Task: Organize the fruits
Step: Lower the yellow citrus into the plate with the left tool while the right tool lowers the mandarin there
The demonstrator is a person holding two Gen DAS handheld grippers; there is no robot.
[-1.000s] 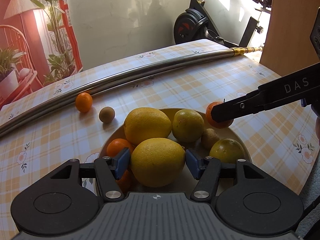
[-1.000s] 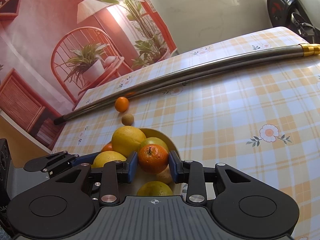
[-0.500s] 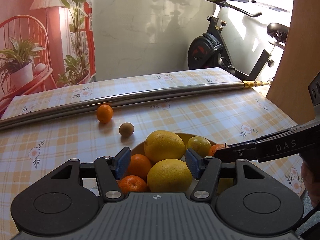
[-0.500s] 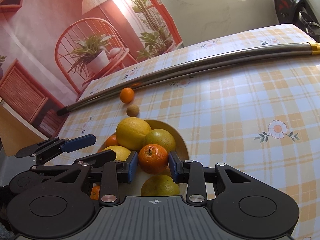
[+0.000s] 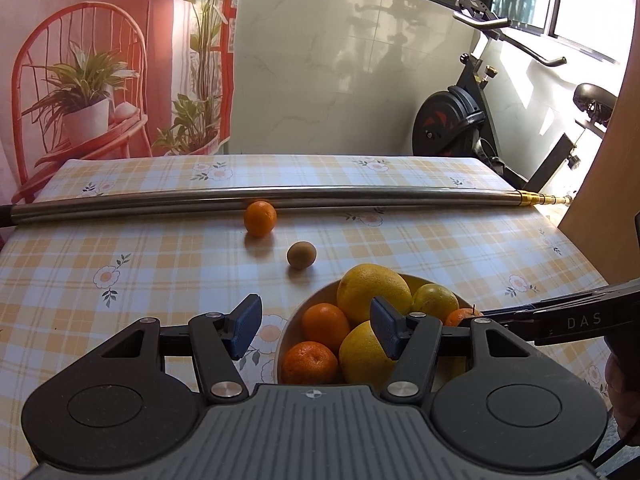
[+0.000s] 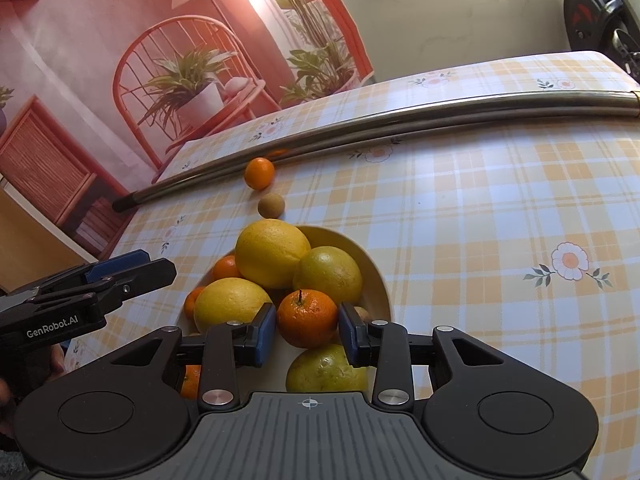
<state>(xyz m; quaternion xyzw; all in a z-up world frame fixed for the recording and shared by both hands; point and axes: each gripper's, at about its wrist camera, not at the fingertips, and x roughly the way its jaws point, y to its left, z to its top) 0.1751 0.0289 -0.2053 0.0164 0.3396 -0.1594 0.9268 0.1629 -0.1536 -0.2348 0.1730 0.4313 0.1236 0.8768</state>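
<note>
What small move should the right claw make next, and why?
Probably open and let go: the right claw is shut on the stemmed mandarin, which appears to rest among the fruits in the bowl. The left claw is open and holds nothing.

"DAS" on right tongs [image 5: 460, 322]; "GenRobot.AI" on left tongs [image 6: 132, 268]

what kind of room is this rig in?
Likely a home, perhaps a dining corner or enclosed balcony: a table with a checked floral tablecloth holding a bowl of citrus, an exercise bike by the window, and a printed backdrop of a chair and plants.
</note>
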